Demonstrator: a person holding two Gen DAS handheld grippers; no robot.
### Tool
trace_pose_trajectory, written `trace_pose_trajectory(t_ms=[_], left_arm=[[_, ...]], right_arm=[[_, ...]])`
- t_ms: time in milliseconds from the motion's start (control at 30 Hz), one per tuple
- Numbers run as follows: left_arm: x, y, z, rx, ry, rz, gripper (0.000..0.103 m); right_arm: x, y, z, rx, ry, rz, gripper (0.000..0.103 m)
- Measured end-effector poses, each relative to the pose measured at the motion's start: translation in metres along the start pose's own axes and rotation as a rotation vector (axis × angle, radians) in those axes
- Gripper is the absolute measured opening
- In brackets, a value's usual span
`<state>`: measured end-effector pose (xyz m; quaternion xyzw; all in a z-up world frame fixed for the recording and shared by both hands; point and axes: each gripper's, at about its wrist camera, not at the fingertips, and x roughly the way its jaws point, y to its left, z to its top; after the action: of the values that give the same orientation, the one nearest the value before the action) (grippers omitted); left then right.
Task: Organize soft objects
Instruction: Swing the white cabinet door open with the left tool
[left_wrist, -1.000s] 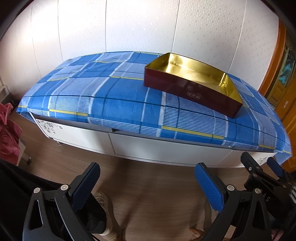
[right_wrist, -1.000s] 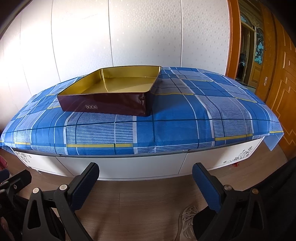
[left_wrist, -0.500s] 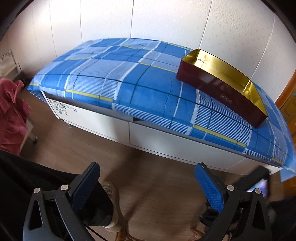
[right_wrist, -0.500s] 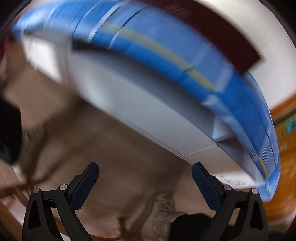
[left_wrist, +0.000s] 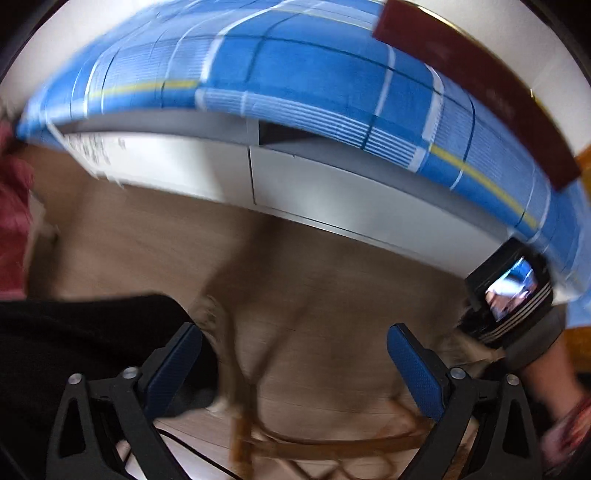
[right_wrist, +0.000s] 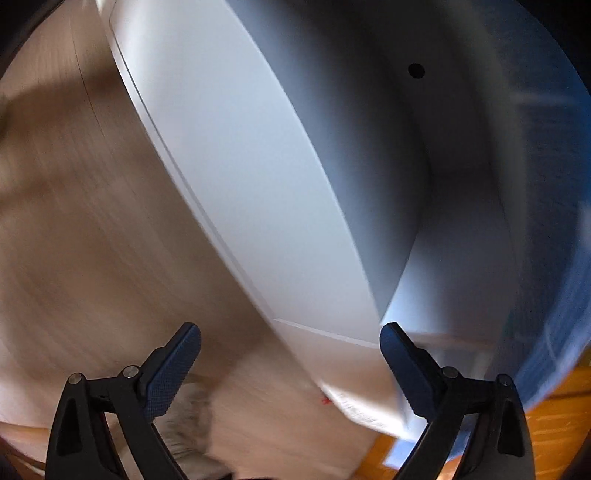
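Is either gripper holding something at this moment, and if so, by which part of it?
Nothing is held. The left gripper and the right gripper are both open, with only floor and cabinet visible between their fingers.

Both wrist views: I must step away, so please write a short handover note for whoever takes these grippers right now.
Left gripper: jaws open, empty, aimed at the wooden floor.
Right gripper: jaws open, empty, close to the white cabinet.
Dark red rectangular tin tray sits on the blue plaid cloth over the cabinet.
A pink-red fabric bundle shows at the left edge.
Done: nothing visibly picked up.
Left: gather the soft items. Both views are blurred.
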<state>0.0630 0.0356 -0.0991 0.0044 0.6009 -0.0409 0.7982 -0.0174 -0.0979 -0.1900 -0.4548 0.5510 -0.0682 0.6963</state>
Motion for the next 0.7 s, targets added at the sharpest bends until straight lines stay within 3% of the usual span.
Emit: trace_pose_trajectory(t_ms=[133, 267, 400, 700], left_arm=[[0.004, -0.029, -0.001, 0.199, -0.025, 0.121, 0.101], [0.019, -0.046, 0.001, 0.319, -0.009, 0.167, 0.101], [0.049, -0.059, 0.006, 0.465, 0.027, 0.274, 0.102], [0.102, -0.093, 0.011, 0.939, 0.03, 0.437, 0.103]], right_arm=[[0.018, -0.005, -0.001, -0.039, -0.006, -0.022, 0.099], [0.037, -0.004, -0.001, -0.085, 0.028, 0.01, 0.096], [0.051, 0.007, -0.009, -0.168, 0.018, -0.043, 0.096], [0.059, 0.022, -0.018, -0.267, 0.018, -0.119, 0.098]])
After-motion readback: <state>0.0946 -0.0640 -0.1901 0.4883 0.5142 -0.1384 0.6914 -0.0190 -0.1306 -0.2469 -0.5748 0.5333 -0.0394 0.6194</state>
